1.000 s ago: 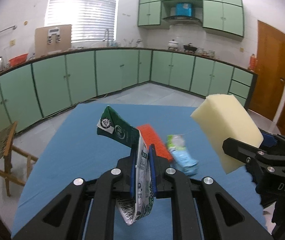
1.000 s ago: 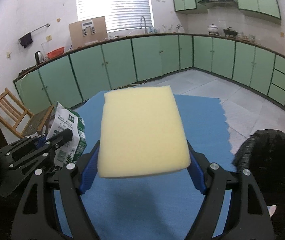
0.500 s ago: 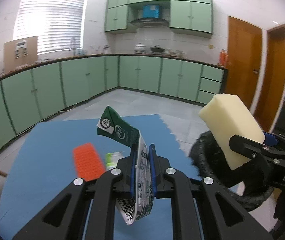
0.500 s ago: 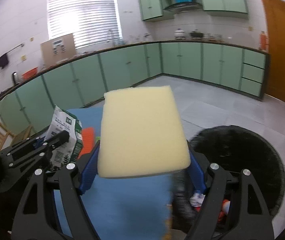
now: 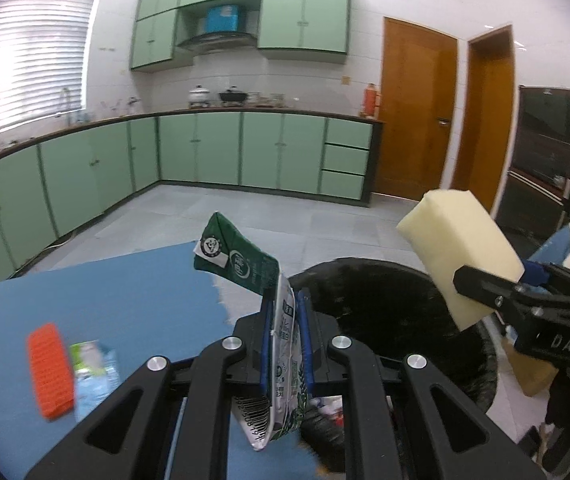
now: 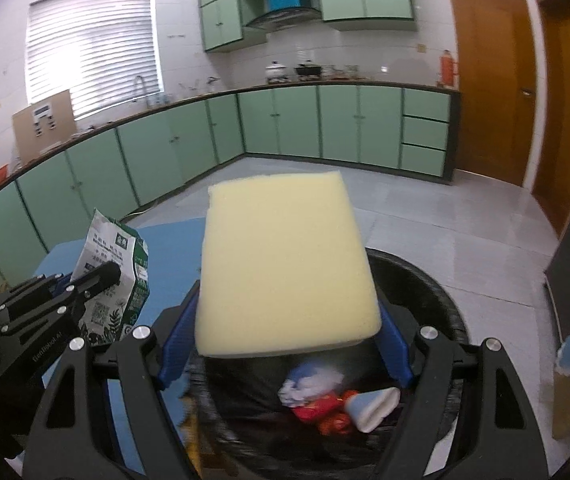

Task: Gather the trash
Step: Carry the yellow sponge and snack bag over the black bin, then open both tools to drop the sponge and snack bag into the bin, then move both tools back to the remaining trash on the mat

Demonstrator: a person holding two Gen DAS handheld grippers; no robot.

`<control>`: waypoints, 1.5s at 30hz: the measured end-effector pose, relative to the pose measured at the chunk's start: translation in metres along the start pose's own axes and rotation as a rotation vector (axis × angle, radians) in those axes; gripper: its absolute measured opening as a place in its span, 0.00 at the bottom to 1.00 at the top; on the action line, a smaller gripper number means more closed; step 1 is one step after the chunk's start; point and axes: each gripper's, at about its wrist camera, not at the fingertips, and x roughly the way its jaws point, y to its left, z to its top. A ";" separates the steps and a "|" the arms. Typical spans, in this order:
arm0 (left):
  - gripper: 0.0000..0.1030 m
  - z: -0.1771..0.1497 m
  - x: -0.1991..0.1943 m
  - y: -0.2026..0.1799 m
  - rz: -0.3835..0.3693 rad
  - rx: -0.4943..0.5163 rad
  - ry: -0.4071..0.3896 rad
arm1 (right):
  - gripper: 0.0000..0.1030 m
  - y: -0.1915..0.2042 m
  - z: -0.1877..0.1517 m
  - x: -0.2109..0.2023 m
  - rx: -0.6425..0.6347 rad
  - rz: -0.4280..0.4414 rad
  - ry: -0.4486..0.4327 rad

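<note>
both views have swung right since a second ago: the window has slid off to the left, the orange doors [image 5: 417, 112] have come in, and the black bin [image 5: 397, 320], unseen before, now sits under both grippers at the blue table's [image 5: 97, 304] edge. the orange strip [image 5: 49, 364] and bottle [image 5: 95, 368], once ahead, now lie far left and blurred. the left gripper [image 5: 285, 344] keeps its fingers pressed together on the flattened green-and-white carton [image 5: 281, 344], whose glossy folded top sticks up; its lower end is cut by the frame of the fingers. the right gripper [image 6: 285, 344] stays clamped on the sponge [image 6: 285, 264], a soft pale-yellow block that hides the fingertips. below it, in the bin, crumpled red, white and blue trash [image 6: 333, 404] is smeared.
</note>
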 end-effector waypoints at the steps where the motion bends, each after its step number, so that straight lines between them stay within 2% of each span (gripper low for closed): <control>1: 0.12 0.002 0.006 -0.007 -0.012 0.007 0.002 | 0.73 -0.010 -0.002 0.002 0.008 -0.015 0.004; 7: 0.12 0.006 0.036 -0.038 -0.072 0.038 0.018 | 0.73 -0.047 -0.013 0.016 0.044 -0.065 0.029; 16: 0.12 0.006 0.083 -0.064 -0.132 0.060 0.076 | 0.73 -0.078 -0.026 0.040 0.089 -0.112 0.079; 25: 0.13 0.003 0.104 -0.069 -0.138 0.070 0.115 | 0.75 -0.098 -0.043 0.050 0.116 -0.138 0.116; 26: 0.14 0.004 0.104 -0.070 -0.138 0.069 0.115 | 0.76 -0.099 -0.044 0.050 0.118 -0.146 0.117; 28: 0.34 0.006 0.103 -0.069 -0.130 0.067 0.112 | 0.79 -0.101 -0.046 0.051 0.120 -0.163 0.124; 30: 0.42 0.007 0.099 -0.069 -0.127 0.063 0.102 | 0.84 -0.102 -0.047 0.050 0.119 -0.181 0.124; 32: 0.44 0.008 0.094 -0.065 -0.125 0.059 0.095 | 0.88 -0.102 -0.048 0.046 0.123 -0.195 0.117; 34: 0.52 0.010 0.088 -0.059 -0.115 0.047 0.083 | 0.89 -0.102 -0.048 0.042 0.133 -0.200 0.108; 39: 0.63 0.014 0.066 -0.036 -0.078 0.029 0.056 | 0.91 -0.091 -0.043 0.028 0.153 -0.179 0.078; 45: 0.67 0.009 0.023 0.012 -0.007 -0.002 0.023 | 0.92 -0.058 -0.031 0.013 0.156 -0.117 0.038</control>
